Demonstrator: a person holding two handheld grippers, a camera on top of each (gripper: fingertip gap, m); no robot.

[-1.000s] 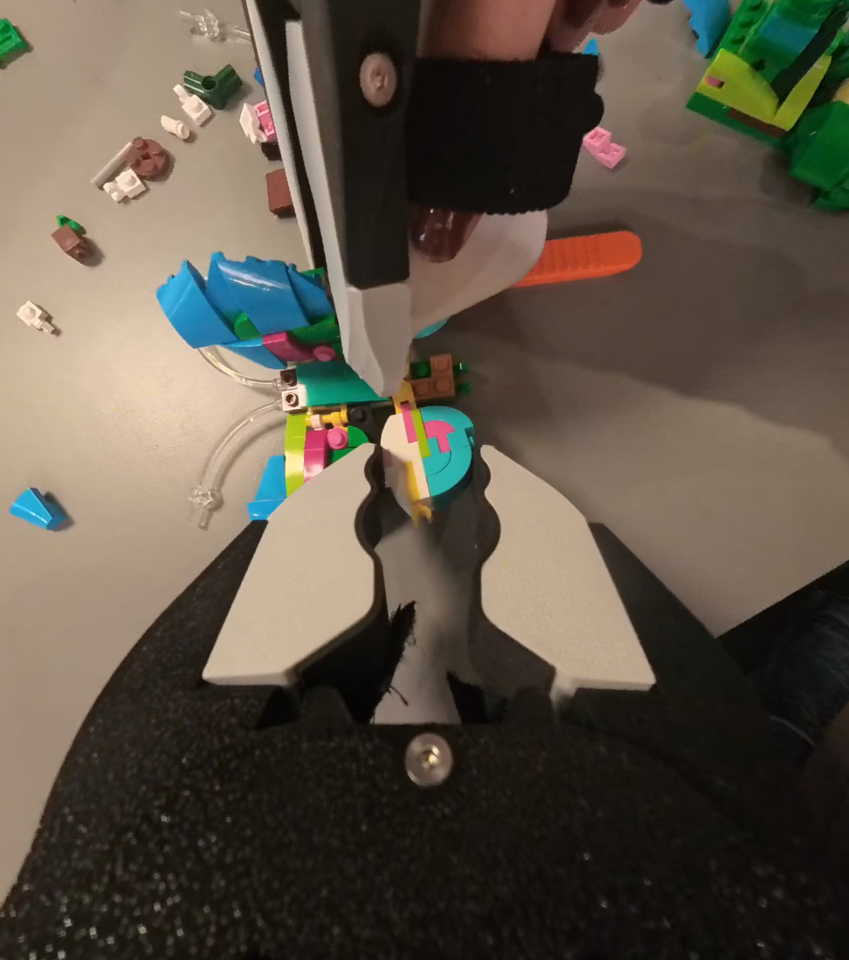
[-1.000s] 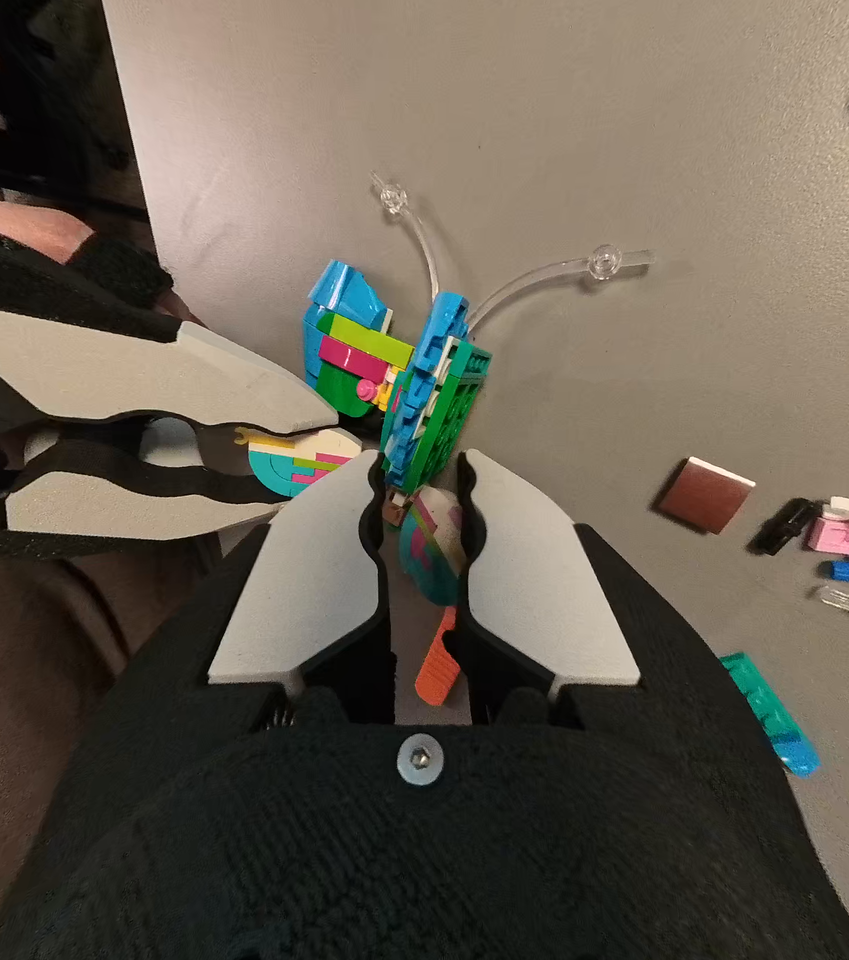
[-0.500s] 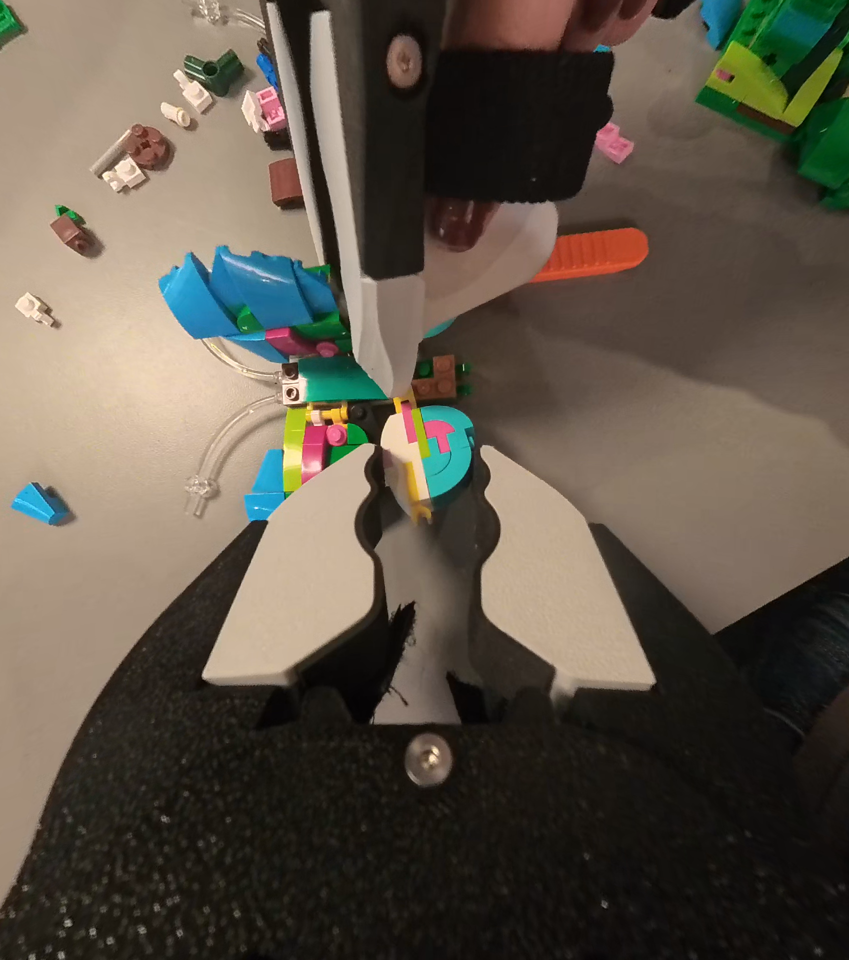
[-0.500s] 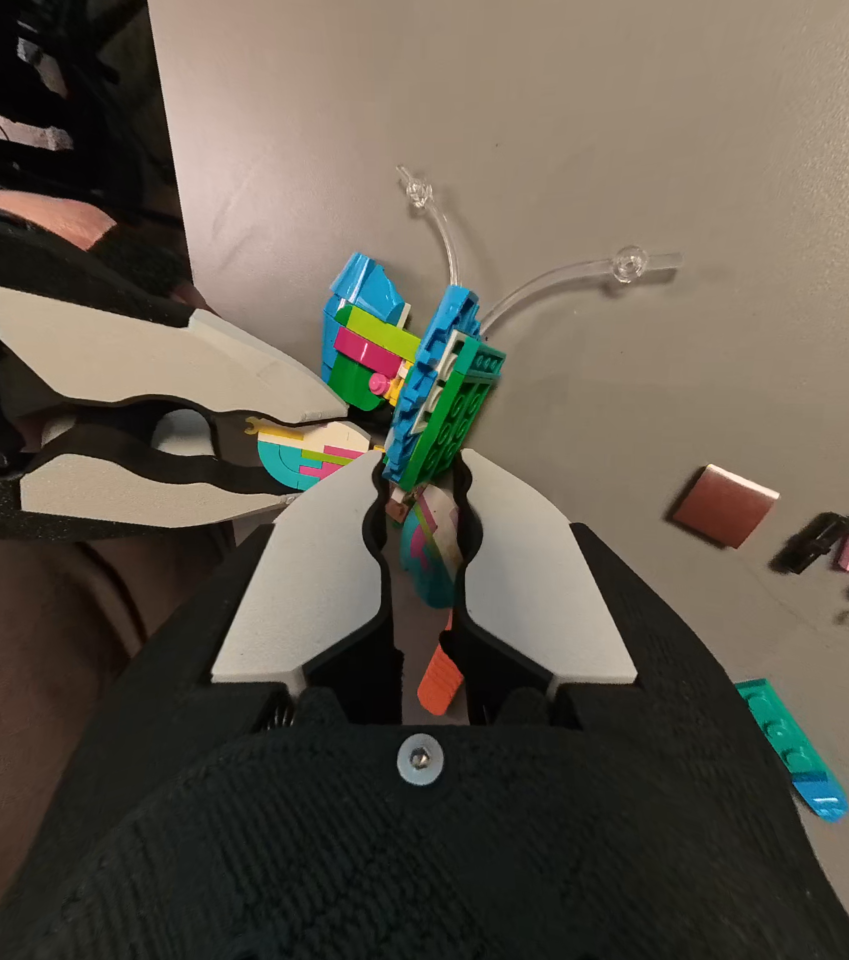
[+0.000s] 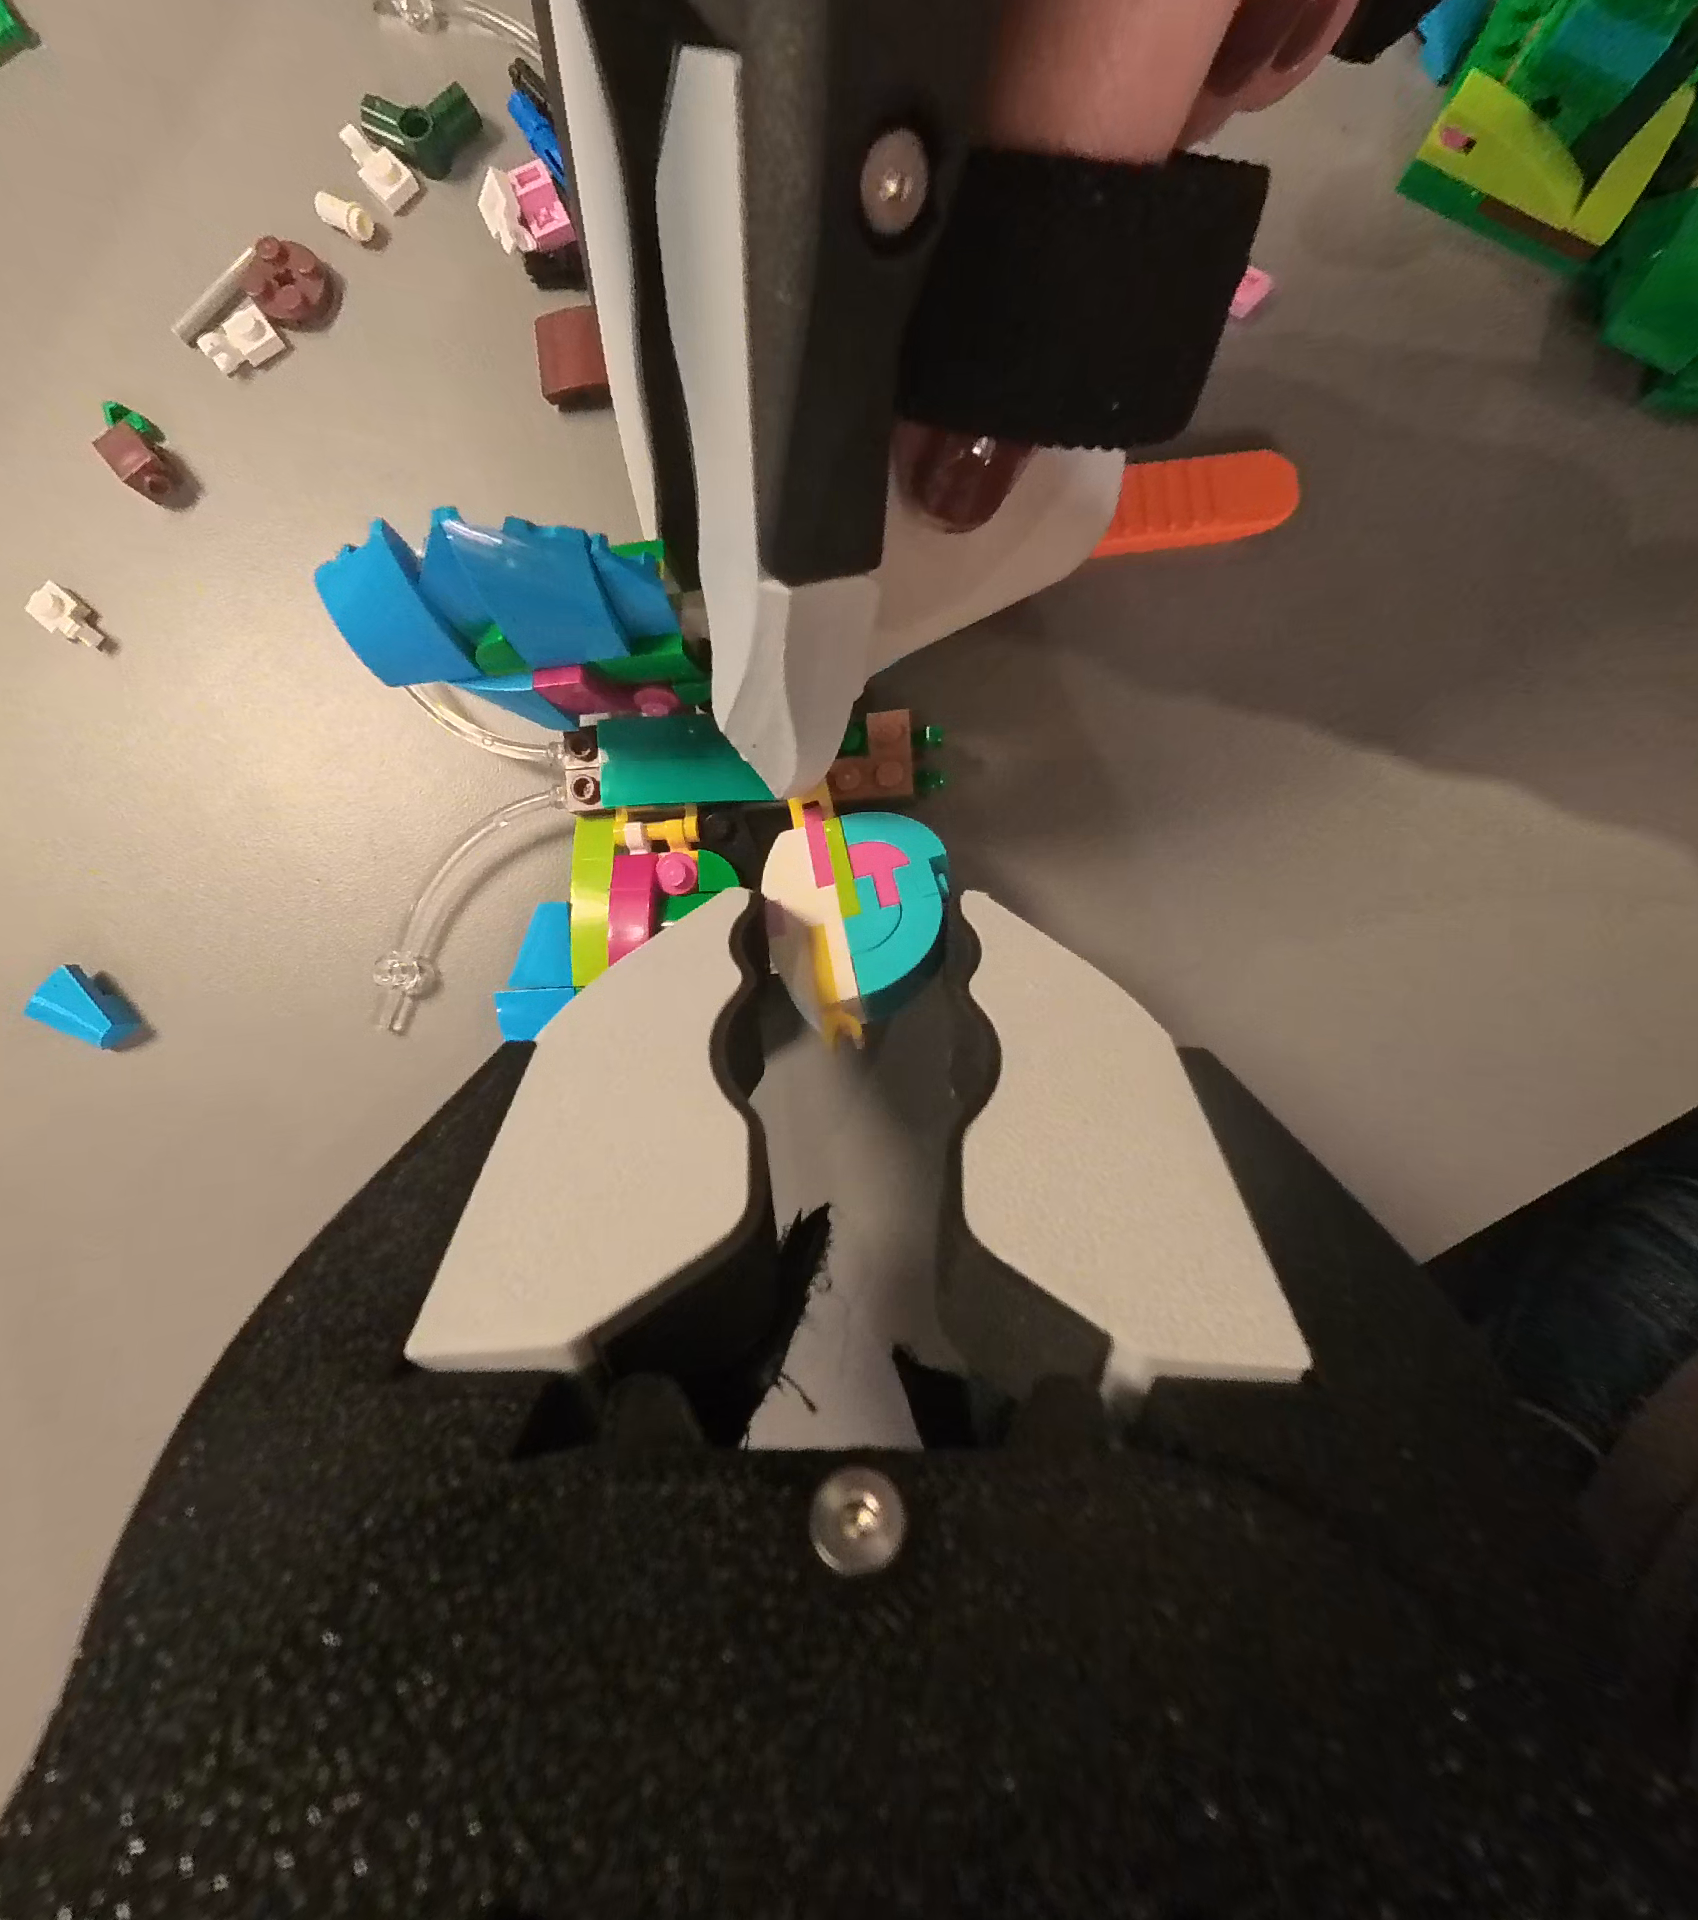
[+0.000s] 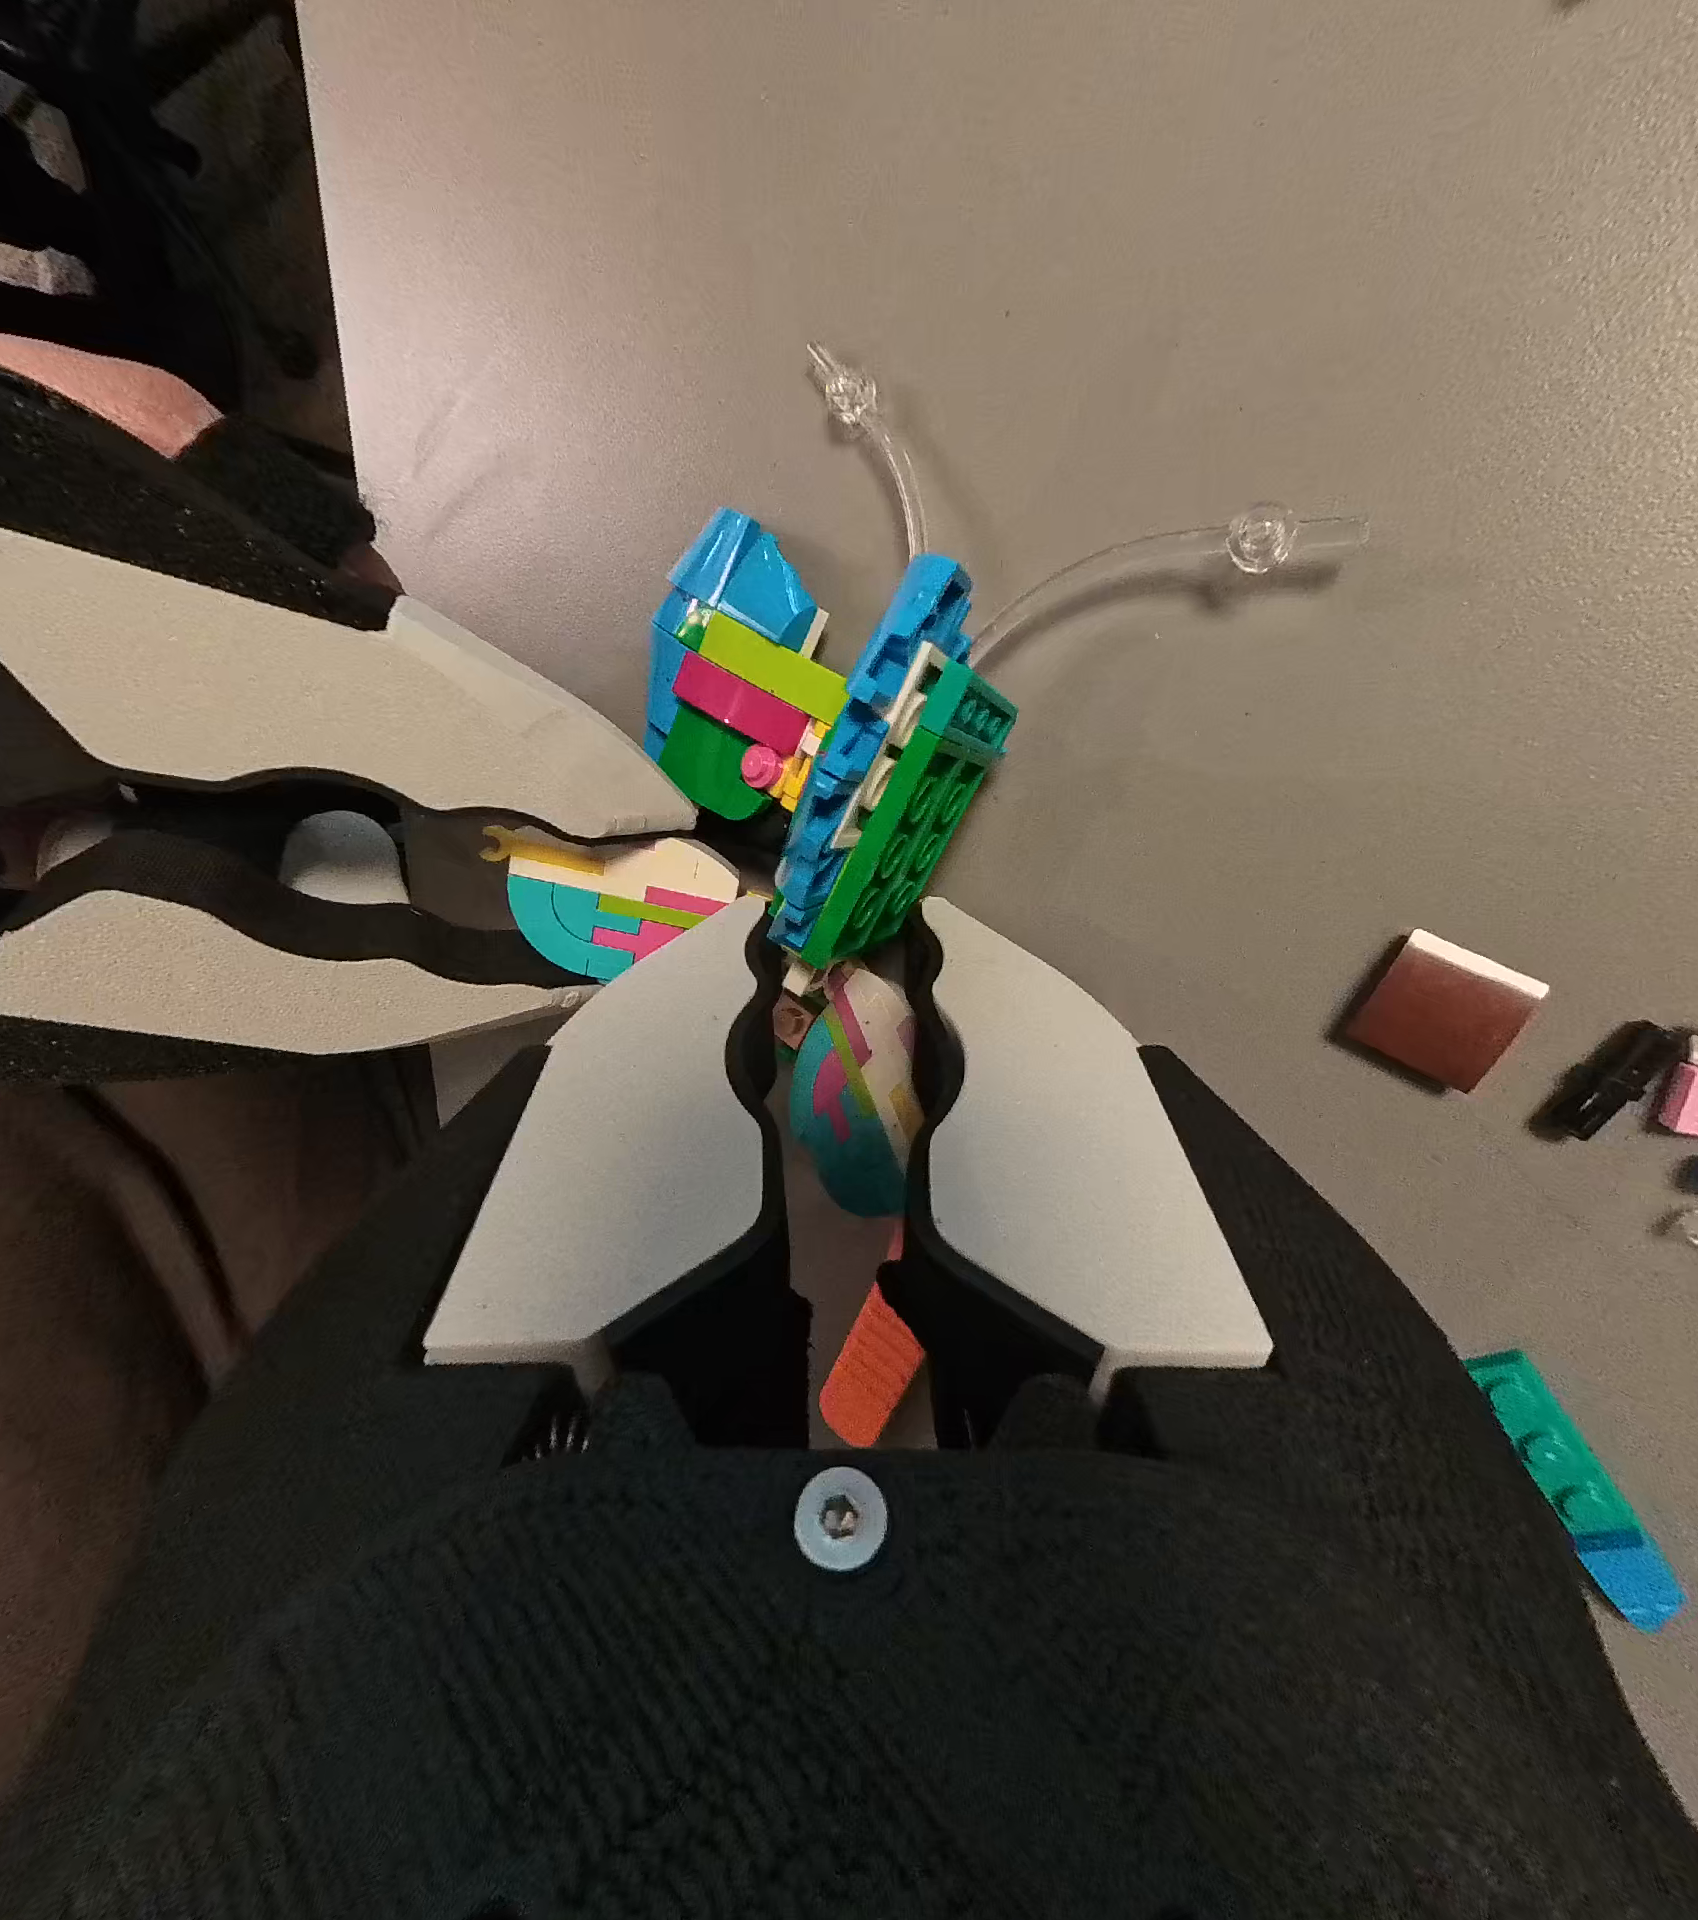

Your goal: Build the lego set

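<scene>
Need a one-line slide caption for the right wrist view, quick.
Right tongs clamp one wing of the butterfly build while the left tongs pinch its teal lower wing.

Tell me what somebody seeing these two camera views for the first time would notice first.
The bright butterfly model in the middle of the grey table, with clear curved antennae, draws the eye: the left gripper pinches its teal and white lower wing, and the right gripper grips its blue and green upper wing. Beyond it lie an orange brick separator and a green build at the far corner.
</scene>
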